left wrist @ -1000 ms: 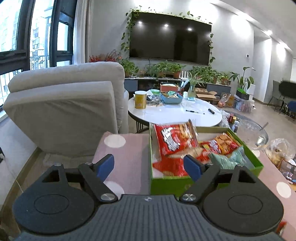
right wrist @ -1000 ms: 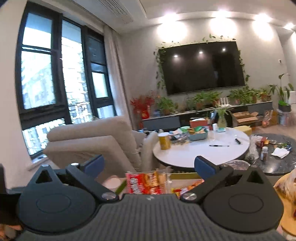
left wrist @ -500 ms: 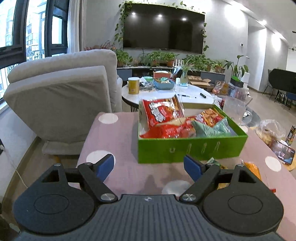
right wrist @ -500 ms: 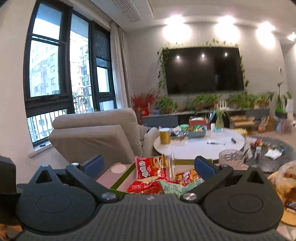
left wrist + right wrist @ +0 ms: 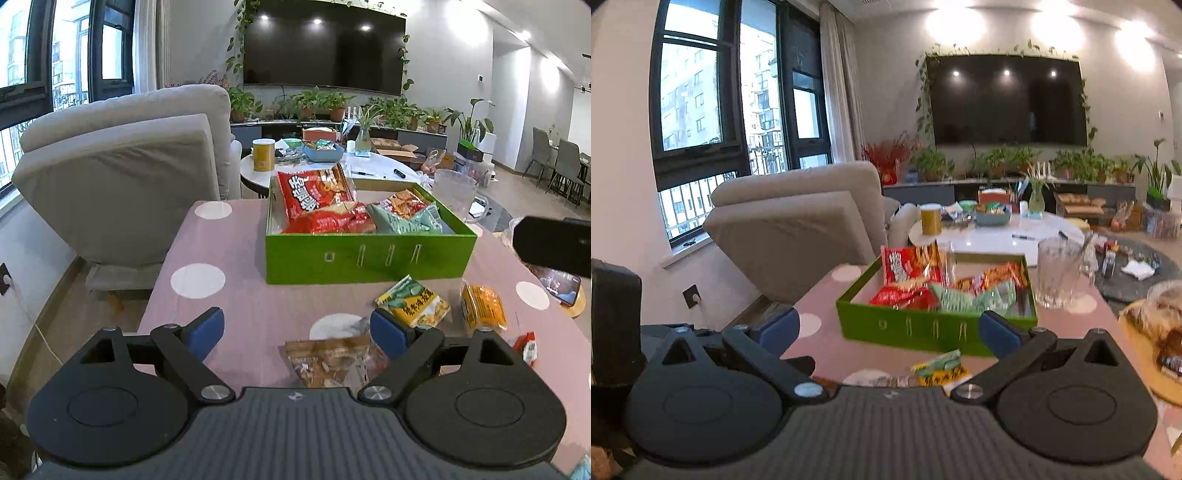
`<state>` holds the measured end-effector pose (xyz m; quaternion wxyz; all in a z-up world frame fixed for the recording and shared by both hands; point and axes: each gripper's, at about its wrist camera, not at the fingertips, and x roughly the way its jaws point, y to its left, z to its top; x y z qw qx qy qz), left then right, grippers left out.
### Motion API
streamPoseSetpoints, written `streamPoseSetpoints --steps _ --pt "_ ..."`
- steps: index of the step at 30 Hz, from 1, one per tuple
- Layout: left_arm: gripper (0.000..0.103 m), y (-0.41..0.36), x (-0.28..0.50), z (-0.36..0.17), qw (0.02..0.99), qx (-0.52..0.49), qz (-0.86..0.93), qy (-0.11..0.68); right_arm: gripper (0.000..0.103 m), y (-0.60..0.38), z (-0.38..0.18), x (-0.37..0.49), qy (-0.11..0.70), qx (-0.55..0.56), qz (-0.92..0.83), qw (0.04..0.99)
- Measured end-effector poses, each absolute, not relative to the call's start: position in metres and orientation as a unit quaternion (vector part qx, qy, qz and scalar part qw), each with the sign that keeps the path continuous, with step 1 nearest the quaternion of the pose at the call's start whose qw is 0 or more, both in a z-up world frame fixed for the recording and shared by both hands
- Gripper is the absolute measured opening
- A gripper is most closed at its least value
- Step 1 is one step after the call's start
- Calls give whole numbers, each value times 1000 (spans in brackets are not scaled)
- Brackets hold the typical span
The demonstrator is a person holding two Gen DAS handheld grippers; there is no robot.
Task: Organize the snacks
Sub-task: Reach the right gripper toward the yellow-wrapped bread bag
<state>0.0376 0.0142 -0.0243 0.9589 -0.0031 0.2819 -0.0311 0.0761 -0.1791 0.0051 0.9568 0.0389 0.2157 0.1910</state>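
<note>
A green box [image 5: 369,254] stands on the pink dotted table [image 5: 229,295] and holds red, orange and pale green snack bags [image 5: 317,192]. Loose on the table in front of it lie a yellow-green packet [image 5: 415,302], an orange packet [image 5: 482,308] and a brown packet [image 5: 328,360]. My left gripper [image 5: 297,330] is open and empty, just above the brown packet. My right gripper [image 5: 890,328] is open and empty, held above the table in front of the green box [image 5: 923,328]. The yellow-green packet [image 5: 940,369] shows below it.
A glass jug [image 5: 452,192] stands right of the box. A grey armchair [image 5: 122,177] is left of the table, a round white table [image 5: 317,166] with a yellow can behind. A phone on a wooden tray [image 5: 561,288] lies at the right edge.
Both grippers have pulled back from the green box and tilted downward. The loose packets in front of the box have come into view. Both stay open.
</note>
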Motion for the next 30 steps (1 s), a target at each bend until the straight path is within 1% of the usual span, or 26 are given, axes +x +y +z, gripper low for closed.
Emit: streamPoseSetpoints --steps 11,21,30 --pt "85 25 27 -37 956 1 -6 294 64 -172 -37 75 307 49 173 934" --pt "85 21 33 -50 951 5 -12 309 64 -163 -70 83 385 18 182 905" --pt "85 17 38 -59 947 -1 -23 320 64 -149 -88 87 413 -7 191 890"
